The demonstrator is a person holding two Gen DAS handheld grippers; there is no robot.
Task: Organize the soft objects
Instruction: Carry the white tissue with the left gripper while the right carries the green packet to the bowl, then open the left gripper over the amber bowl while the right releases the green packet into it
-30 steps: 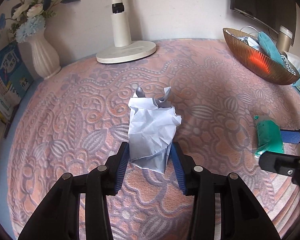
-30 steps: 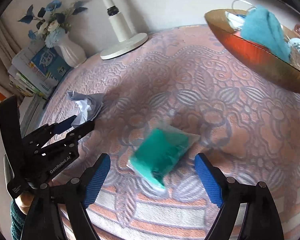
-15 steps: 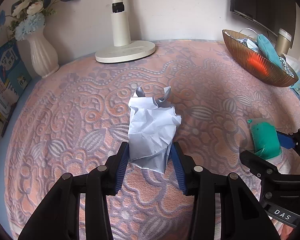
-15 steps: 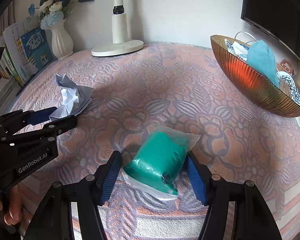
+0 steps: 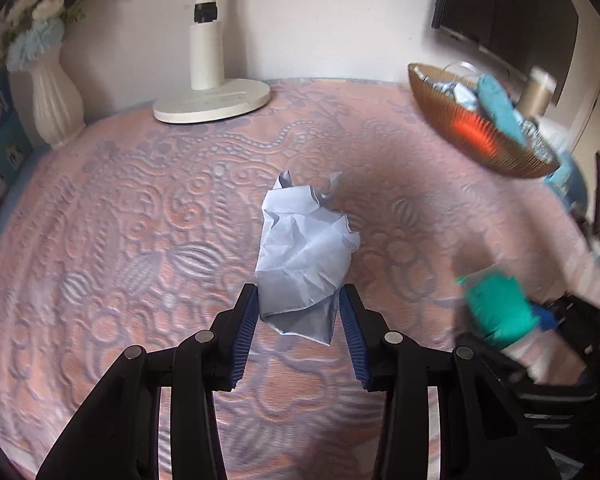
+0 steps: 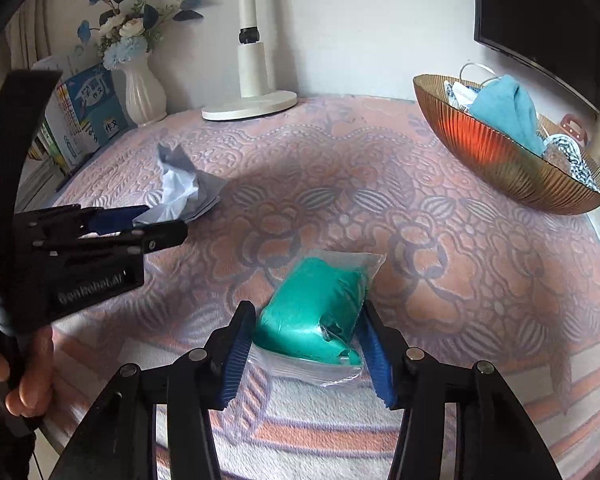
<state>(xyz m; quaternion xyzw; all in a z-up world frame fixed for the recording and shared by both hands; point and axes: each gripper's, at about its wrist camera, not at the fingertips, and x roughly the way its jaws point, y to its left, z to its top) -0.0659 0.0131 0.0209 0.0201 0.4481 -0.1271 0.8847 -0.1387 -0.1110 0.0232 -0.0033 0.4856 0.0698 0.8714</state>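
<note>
- Pinching the crumpled grey paper (image 5: 302,264) at frame centre, the left gripper (image 5: 298,316) is closed on it.
- Right gripper (image 6: 306,340) clamps the green packet (image 6: 312,312) (plastic-wrapped), lower centre.

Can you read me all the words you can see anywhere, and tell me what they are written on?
"GenRobot.AI": on the black body of the left gripper, a bit blurred.
"作文": on the blue book beside the white vase; the larger characters above it are too blurred.
Other book covers and spines: too small to read.

right gripper (image 6: 306,346) jaws now squeezing green packet (image 6: 312,316)
</note>
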